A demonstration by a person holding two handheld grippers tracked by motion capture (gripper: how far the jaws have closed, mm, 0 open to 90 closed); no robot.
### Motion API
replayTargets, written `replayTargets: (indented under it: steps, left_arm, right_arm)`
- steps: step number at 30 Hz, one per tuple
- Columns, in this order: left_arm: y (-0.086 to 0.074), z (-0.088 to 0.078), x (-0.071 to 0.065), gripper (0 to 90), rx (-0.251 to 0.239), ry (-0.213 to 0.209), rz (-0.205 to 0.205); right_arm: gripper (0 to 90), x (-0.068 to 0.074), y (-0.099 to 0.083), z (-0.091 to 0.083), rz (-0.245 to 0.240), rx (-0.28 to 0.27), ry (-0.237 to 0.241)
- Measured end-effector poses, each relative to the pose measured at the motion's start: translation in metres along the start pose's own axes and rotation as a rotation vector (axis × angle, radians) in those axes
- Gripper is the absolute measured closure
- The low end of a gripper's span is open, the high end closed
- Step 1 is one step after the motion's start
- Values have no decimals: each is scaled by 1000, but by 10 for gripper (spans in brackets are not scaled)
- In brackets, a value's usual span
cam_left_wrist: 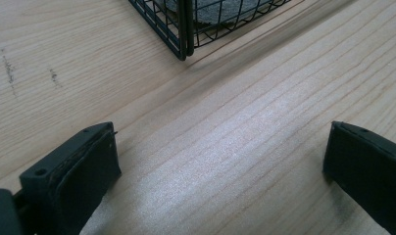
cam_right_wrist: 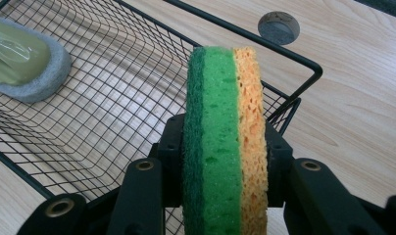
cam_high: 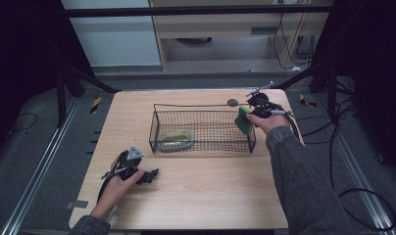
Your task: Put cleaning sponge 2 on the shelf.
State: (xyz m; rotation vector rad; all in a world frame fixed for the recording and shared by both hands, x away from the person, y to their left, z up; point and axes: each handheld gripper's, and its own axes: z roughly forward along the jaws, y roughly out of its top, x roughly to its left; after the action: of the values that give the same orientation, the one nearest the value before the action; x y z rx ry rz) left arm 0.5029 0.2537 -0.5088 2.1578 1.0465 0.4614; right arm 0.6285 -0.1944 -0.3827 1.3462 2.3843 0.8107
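Two tongs in my view. Right tongs (cam_right_wrist: 220, 161) clamped green-and-orange rectangular sponge (cam_right_wrist: 224, 142) on edge, held above right end of black wire-mesh basket (cam_high: 203, 128). Grey-rimmed olive soap-like pad (cam_high: 176, 139) lay inside basket's left end. Left tongs (cam_left_wrist: 220, 161) gaped wide, low over pale wooden surface (cam_left_wrist: 225, 127), near basket corner.

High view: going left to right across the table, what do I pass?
Left gripper, open on the tabletop → grey-rimmed pad with a green top in the wire basket → green-and-orange sponge → right gripper clamping that sponge at the basket's right end.
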Motion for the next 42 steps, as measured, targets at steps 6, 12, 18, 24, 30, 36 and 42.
replayTargets:
  steps: [6, 12, 18, 24, 30, 36, 42]
  left_arm:
    - [0, 0, 0, 0, 0, 0, 0]
    - [0, 0, 0, 0, 0, 0, 0]
    - [0, 0, 0, 0, 0, 0, 0]
    - [0, 0, 0, 0, 0, 0, 1]
    - [0, 0, 0, 0, 0, -1, 0]
    - [0, 0, 0, 0, 0, -1, 1]
    - [0, 0, 0, 0, -1, -1, 1]
  right_arm:
    - [632, 0, -4, 5, 4, 7, 0]
    - [632, 1, -9, 11, 4, 15, -1]
    - [630, 2, -11, 16, 1, 22, -9]
    - [628, 3, -13, 21, -5, 34, -21]
    - [625, 5, -14, 25, -21, 40, -29]
    - [617, 6, -14, 27, -28, 44, -37]
    - [622, 8, -14, 28, -29, 50, -39]
